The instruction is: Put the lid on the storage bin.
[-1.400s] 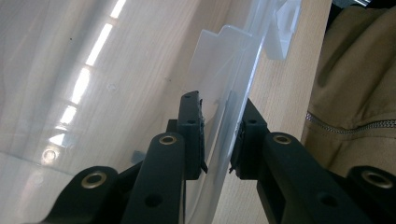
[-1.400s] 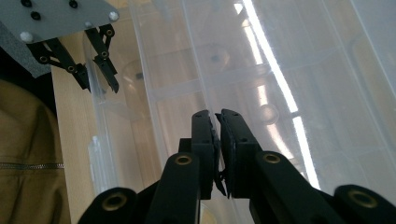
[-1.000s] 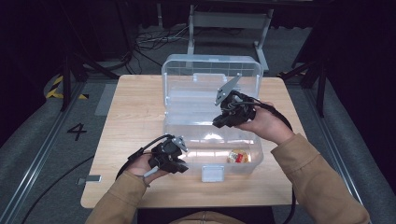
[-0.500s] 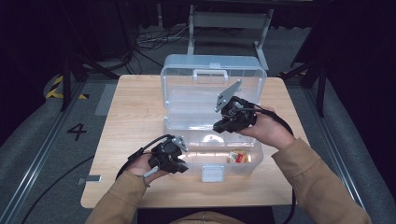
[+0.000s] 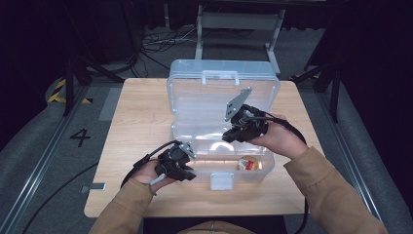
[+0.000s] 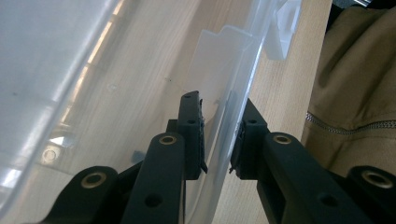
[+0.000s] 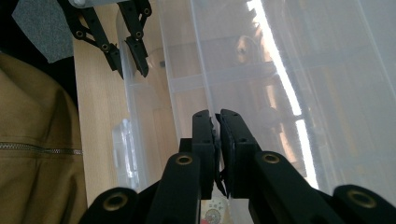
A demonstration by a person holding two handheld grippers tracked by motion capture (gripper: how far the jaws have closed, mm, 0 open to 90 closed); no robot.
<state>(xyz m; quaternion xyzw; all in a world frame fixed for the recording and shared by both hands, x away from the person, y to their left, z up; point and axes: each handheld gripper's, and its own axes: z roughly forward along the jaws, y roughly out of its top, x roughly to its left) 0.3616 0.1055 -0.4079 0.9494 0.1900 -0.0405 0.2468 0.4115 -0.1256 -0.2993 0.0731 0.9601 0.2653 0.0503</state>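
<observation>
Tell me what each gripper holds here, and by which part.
The left gripper straddles the clear box's front wall, jaws not fully closed. The right gripper pinches a thin clear inner tray edge.

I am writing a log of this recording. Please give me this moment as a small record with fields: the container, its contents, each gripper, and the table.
container: clear plastic box, lid open and standing up behind, handle on the lid's top edge
contents: one small round item with a red and yellow label, in the front right part
left gripper: at the box's front left; jaws on either side of the front wall, a small gap visible on each side
right gripper: over the box, jaws shut on a thin clear edge inside the box
table: light wood, the box stands on it
</observation>
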